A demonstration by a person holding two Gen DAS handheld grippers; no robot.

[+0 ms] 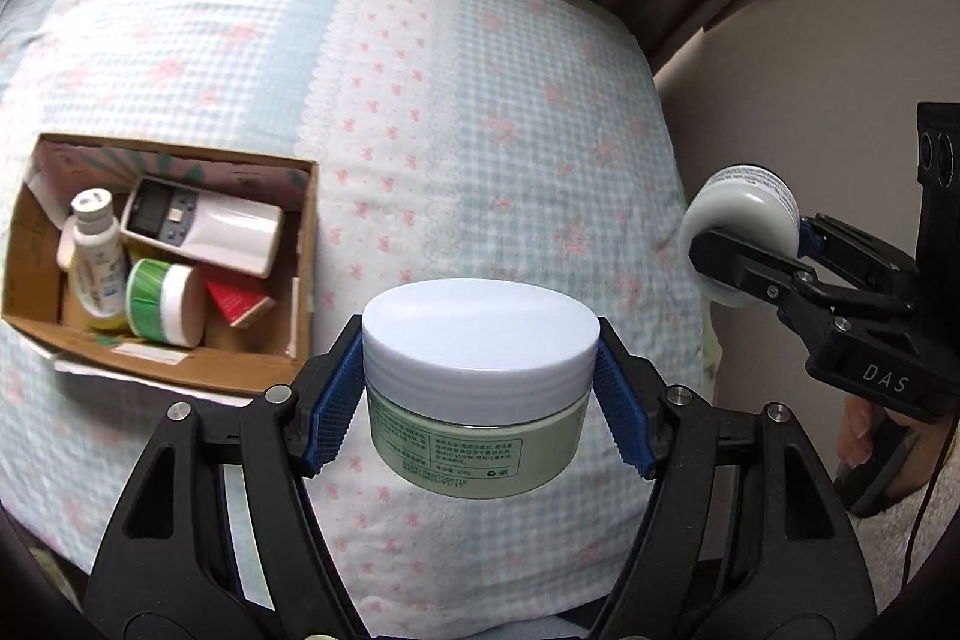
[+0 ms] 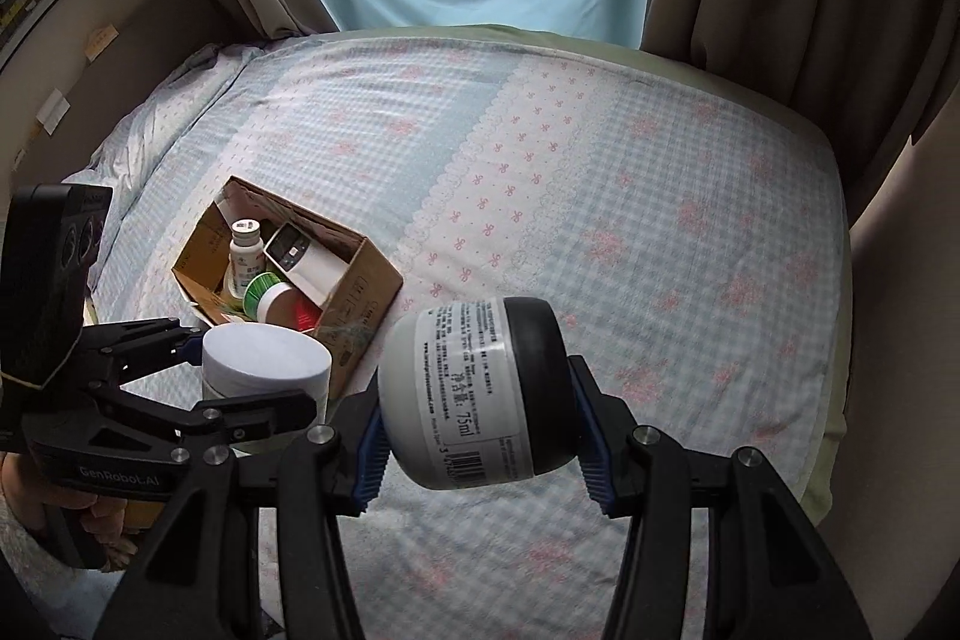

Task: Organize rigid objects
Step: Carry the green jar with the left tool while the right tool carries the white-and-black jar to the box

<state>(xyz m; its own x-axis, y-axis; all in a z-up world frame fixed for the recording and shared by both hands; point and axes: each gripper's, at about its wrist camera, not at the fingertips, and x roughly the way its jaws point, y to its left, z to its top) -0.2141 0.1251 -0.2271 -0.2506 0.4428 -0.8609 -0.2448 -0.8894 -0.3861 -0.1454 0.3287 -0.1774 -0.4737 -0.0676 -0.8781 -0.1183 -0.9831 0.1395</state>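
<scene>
Left claw (image 1: 480, 400): pinching a pale green jar (image 1: 477, 400) with white lid, upright, held above the bed (image 1: 480, 100). Right claw (image 2: 480, 436): pinching a white jar (image 2: 474, 394) with black lid, tipped sideways, also above the bed. Cardboard box (image 1: 180, 370) on the bed: holds a bottle (image 1: 93, 250), remote control (image 1: 198, 226), green-and-white jar (image 1: 162, 301), red packet (image 1: 237, 304).

Checked, bow-print bed (image 2: 600, 196) carries 1 open cardboard box (image 2: 360, 292)

Both wrist views look steeply down over the bed (image 1: 480, 100), sharing the cardboard box (image 2: 360, 280).
</scene>
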